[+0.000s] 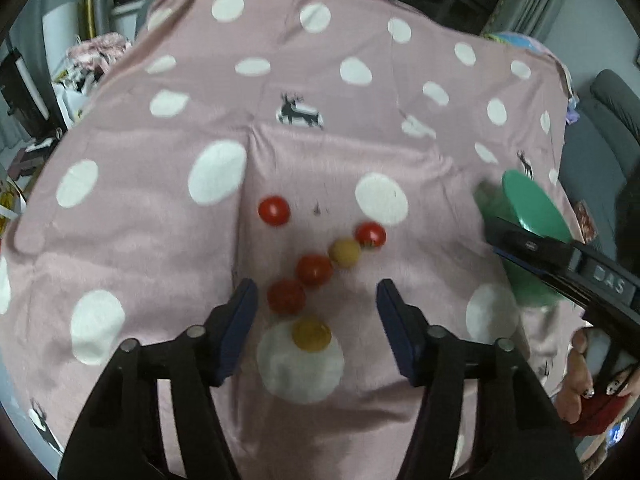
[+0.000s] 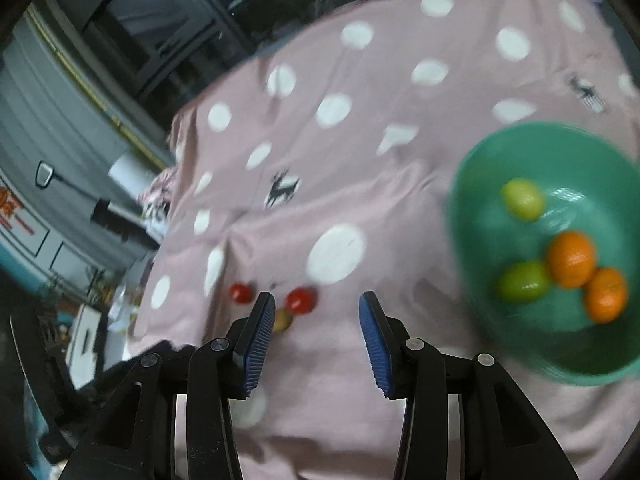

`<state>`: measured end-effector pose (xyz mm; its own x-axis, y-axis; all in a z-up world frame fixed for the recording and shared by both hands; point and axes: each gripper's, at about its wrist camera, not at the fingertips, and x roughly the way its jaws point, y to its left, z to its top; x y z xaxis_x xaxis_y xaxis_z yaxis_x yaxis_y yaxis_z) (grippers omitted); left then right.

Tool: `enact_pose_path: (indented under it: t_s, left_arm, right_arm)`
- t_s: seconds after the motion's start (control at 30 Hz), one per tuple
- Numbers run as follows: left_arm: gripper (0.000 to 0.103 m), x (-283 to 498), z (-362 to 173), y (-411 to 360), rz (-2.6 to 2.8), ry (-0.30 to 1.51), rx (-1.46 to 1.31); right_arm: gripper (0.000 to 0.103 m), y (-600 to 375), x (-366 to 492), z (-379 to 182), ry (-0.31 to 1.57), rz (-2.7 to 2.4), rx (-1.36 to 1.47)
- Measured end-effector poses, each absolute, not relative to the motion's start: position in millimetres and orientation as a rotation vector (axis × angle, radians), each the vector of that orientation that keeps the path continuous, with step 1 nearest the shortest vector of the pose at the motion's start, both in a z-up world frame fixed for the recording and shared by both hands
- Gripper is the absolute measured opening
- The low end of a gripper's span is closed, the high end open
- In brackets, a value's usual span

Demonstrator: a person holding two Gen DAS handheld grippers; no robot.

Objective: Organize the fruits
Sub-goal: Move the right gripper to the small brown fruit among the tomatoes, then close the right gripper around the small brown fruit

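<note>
Green bowl [image 2: 472, 216], pink white-dotted cloth [image 2: 400, 92]

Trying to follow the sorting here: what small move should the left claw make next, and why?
Probably ease the left claw down and close on the nearest red tomato. Its jaws stand open and empty over the loose tomatoes on the pink cloth, while the green bowl already holds four fruits and sits off to the right.

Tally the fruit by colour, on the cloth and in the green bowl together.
Red, on the cloth: 4
Yellow, on the cloth: 2
Orange, in the green bowl: 2
Green, in the bowl: 2
Total: 10
</note>
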<state>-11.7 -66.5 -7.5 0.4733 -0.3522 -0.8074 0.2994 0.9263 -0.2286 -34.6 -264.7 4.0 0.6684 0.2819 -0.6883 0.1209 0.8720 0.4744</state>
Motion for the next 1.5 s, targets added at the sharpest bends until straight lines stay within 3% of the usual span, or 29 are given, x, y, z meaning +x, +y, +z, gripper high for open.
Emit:
enact_pose_path:
  t_s: [0.2,0.47,1.17,1.5]
  left_arm:
    - [0.036,-12.9,-29.2,-65.9,-0.430,1.097,-0.083]
    - [0.028,-8.8,-42.2,-69.1,-0.434,1.155,-0.109]
    - [0.027,-7.4,-49.3,-75.5,-0.408,1.146,-0.087]
    - [0.027,-16.9,-23.3,-79.7,-0.430,1.050,-0.077]
  right_arm:
    - [0.044,-226.8,-1.2,-18.7,0.969,0.188,0.528]
    - [0.036,-192.4,30.4,-44.2,1.089,0.193,0.494]
    - [0.029,-179.9,37.9,-60.9,1.088,0.096,0.362]
    - [0.029,-185.8,18.5,-36.0,1.004,0.112,0.378]
